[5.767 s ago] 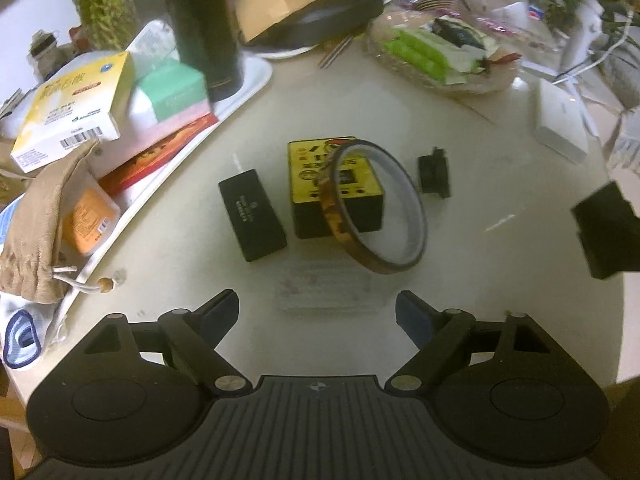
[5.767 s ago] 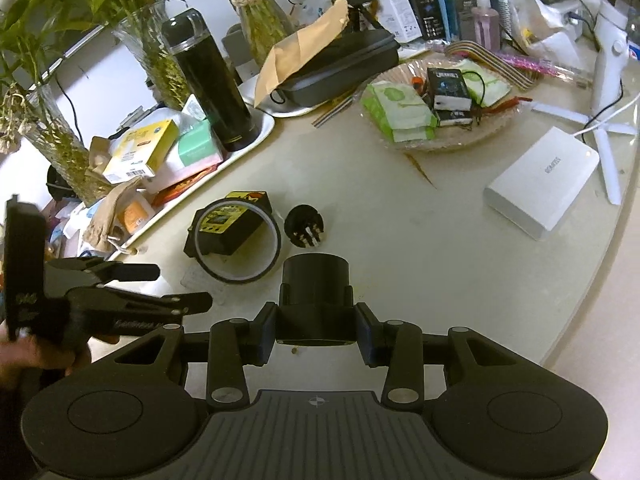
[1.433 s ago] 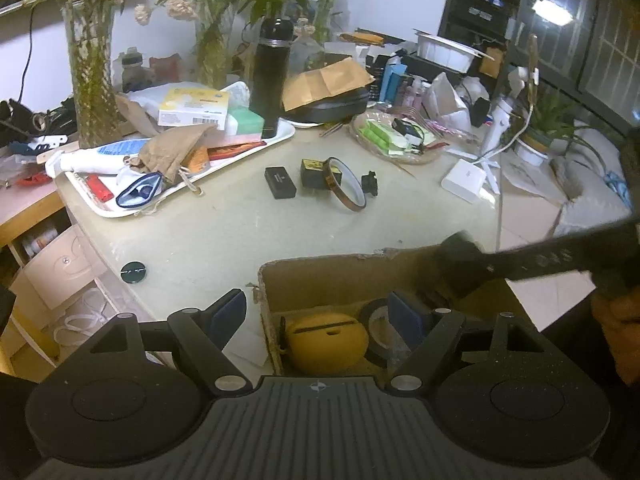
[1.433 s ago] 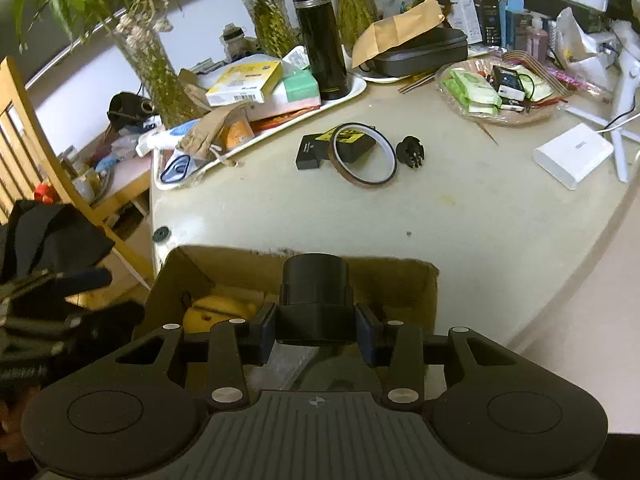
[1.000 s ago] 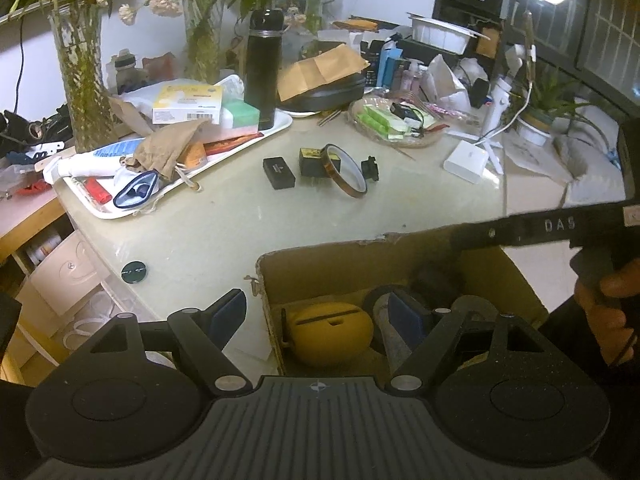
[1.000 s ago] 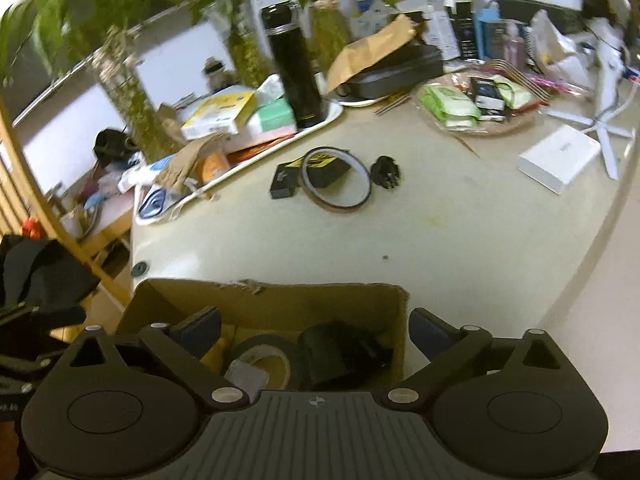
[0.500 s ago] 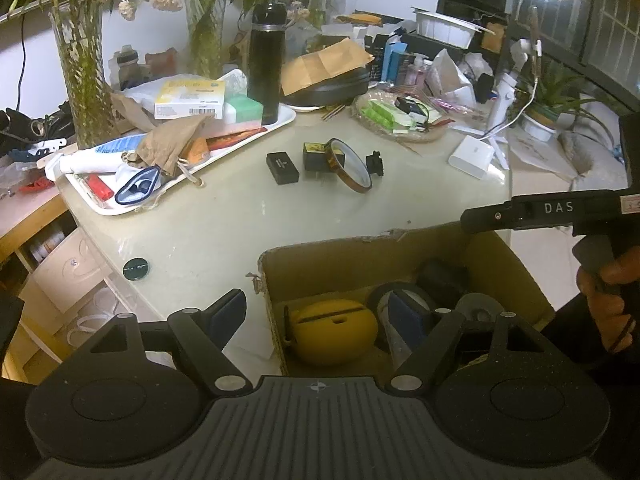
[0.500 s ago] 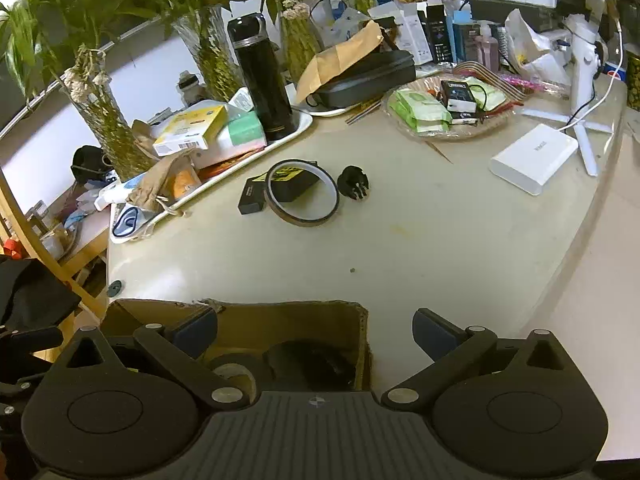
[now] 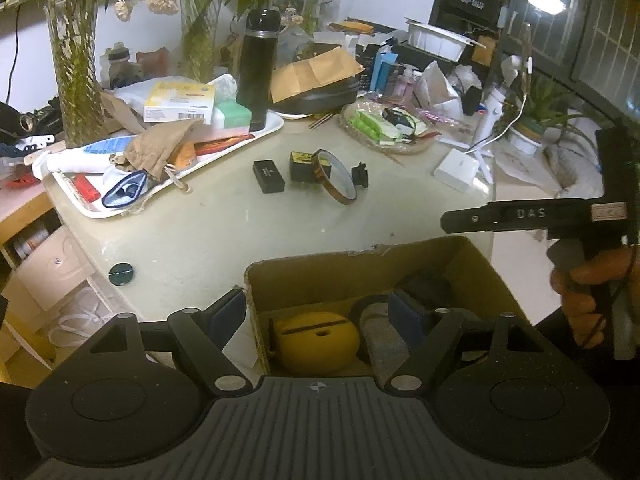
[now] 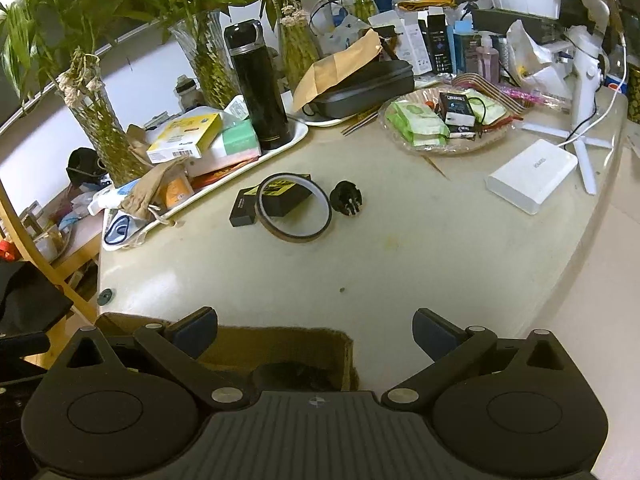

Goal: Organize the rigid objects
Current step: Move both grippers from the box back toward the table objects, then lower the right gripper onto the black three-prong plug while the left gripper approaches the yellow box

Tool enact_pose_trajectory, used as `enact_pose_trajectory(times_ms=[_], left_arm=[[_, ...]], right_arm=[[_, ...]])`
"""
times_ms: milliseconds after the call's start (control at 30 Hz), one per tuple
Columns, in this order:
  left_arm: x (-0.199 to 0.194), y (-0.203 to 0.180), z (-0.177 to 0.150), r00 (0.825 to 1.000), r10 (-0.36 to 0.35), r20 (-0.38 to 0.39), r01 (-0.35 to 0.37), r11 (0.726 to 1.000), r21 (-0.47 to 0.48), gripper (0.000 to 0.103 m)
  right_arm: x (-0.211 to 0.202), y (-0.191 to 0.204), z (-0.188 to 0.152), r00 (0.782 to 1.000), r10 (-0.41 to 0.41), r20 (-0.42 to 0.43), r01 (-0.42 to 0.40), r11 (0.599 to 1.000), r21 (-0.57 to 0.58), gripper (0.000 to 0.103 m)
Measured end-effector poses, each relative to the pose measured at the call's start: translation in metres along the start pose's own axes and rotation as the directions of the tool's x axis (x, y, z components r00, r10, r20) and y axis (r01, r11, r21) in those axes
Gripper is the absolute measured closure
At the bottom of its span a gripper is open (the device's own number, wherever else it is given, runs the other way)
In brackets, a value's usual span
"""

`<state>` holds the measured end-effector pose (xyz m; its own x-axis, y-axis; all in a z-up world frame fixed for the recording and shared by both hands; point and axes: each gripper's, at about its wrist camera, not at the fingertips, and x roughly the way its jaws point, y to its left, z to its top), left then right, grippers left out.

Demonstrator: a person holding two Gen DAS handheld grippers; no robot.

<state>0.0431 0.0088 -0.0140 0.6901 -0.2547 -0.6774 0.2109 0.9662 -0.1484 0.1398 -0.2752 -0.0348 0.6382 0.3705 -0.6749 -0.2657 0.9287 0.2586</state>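
Observation:
A cardboard box [image 9: 320, 270] sits at the table's near edge; it holds a yellow round object [image 9: 316, 340], a tape roll [image 9: 368, 320] and a black cylinder [image 9: 428, 282]. My left gripper [image 9: 318, 312] is open and empty, above the box. My right gripper [image 10: 316, 330] is open and empty, above the box's far wall [image 10: 280, 346]; it shows from the side in the left wrist view [image 9: 520, 216]. On the table lie a small black box [image 9: 268, 170], a yellow-black box [image 9: 306, 166], an amber tape ring [image 9: 338, 182] and a black plug [image 9: 360, 174].
A white tray [image 9: 236, 148] with boxes, a pouch and a black flask [image 9: 256, 68] stands at the left. A plate of packets [image 10: 444, 120] and a white power brick [image 10: 532, 176] lie at the right. Vases with plants stand behind. A dark disc [image 9: 121, 274] lies near the table edge.
My right gripper opened and let the black cylinder fall into the box, then rose and drew back. My left gripper has stayed open over the box.

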Motion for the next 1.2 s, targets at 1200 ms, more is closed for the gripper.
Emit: enact_pose_trajectory(times_ms=[1200], left_arm=[[0.092,0.043,0.111,0.995,0.079,0.056,-0.083,0.994,0.072,0.017]], right_arm=[[0.065,-0.025,0.051,1.0,-0.024,0.012,0.025,0.994,-0.103,0.003]])
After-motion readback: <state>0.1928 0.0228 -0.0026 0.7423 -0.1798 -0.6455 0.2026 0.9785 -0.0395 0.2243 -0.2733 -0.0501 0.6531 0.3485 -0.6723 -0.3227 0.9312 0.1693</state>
